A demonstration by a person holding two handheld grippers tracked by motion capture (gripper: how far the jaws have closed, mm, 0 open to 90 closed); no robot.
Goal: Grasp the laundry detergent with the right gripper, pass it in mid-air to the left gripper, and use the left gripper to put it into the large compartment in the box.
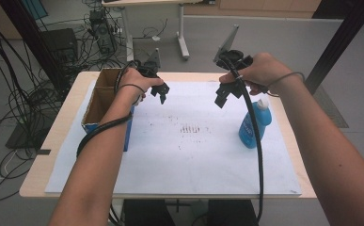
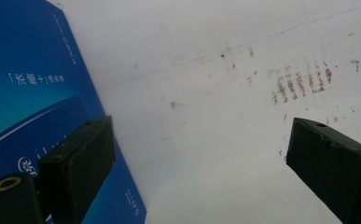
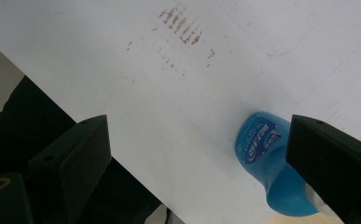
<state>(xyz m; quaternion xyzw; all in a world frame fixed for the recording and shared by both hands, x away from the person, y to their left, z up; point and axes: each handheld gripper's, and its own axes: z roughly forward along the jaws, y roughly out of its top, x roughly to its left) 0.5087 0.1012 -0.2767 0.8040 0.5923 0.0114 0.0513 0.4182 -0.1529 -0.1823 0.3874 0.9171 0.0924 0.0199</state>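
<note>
A blue plastic bottle (image 1: 254,124) with a white cap lies on the white paper sheet (image 1: 179,155) at the right. An open blue cardboard box (image 1: 105,101) stands at the table's left side. My left gripper (image 1: 161,93) hovers open over the paper just right of the box, whose blue wall (image 2: 33,93) fills the left of the left gripper view. My right gripper (image 1: 223,96) hangs open above the paper, up and left of the bottle. In the right gripper view the bottle (image 3: 267,158) lies below, beside the right jaw; nothing sits between the jaws.
Reddish-brown smudges (image 1: 190,128) mark the middle of the paper. The wooden table (image 1: 62,136) edge shows around the sheet. Cables and equipment (image 1: 95,33) crowd the floor at the far left, and another table's leg (image 1: 183,44) stands behind.
</note>
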